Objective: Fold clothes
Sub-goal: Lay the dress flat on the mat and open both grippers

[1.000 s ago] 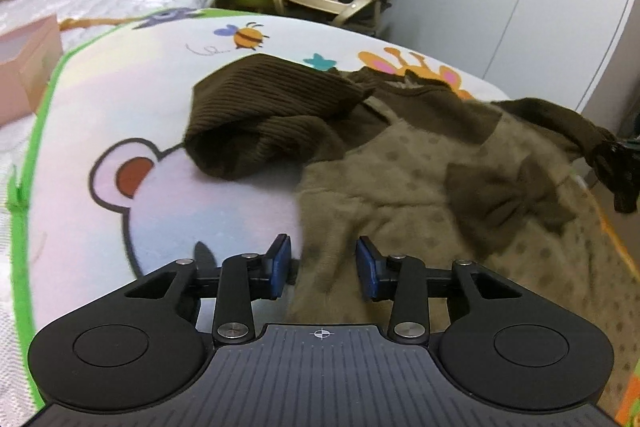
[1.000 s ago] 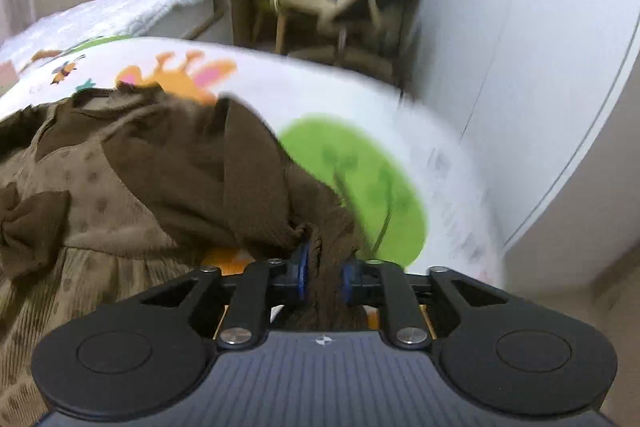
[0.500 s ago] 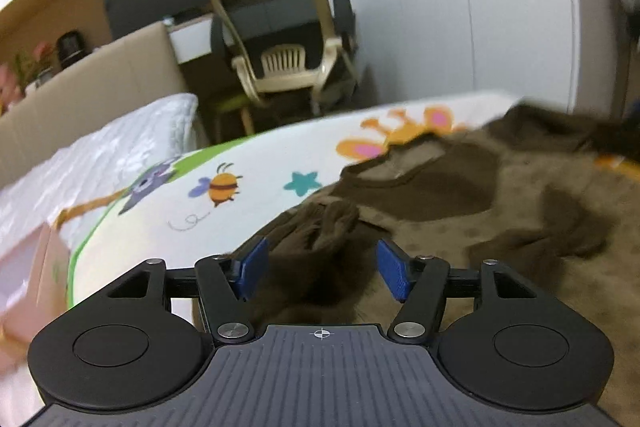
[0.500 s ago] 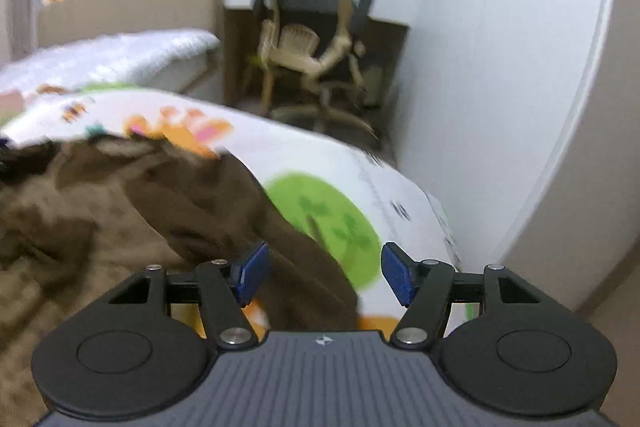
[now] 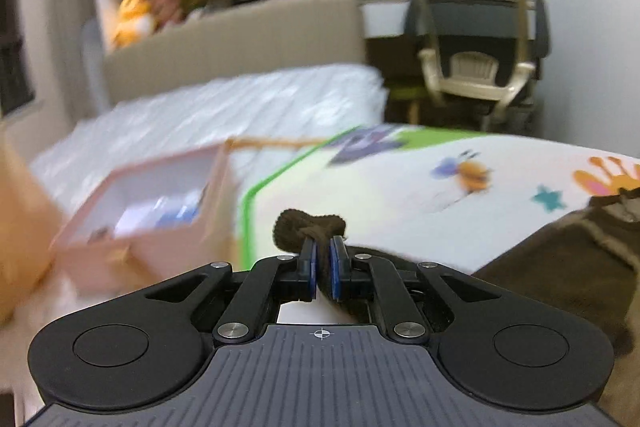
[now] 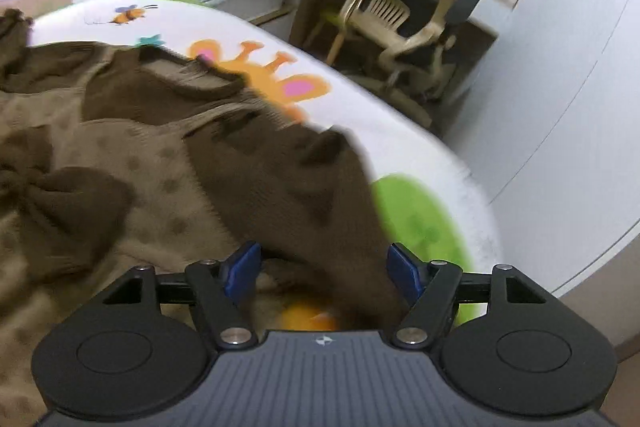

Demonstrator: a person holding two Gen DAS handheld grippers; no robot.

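Observation:
A brown child's dress (image 6: 120, 155) with dark ribbed sleeves and a dark bow (image 6: 60, 203) lies on a cartoon play mat (image 6: 360, 115). My left gripper (image 5: 322, 261) is shut on the cuff of the left dark sleeve (image 5: 308, 227), which bunches above the fingertips. The dress body shows at the right of the left wrist view (image 5: 560, 267). My right gripper (image 6: 322, 269) is open, with its jaws on either side of the right dark sleeve (image 6: 304, 195), which lies flat on the mat.
A pink open box (image 5: 152, 203) stands on the white bed (image 5: 208, 115) left of the mat. A beige office chair (image 6: 404, 7) stands beyond the mat. A white wardrobe wall (image 6: 560, 67) runs along the right. Plush toys (image 5: 132, 19) sit on the headboard.
My left gripper went from open at the dress to shut on the left sleeve cuff and swung left. My right gripper let go of the right sleeve and opened wide.

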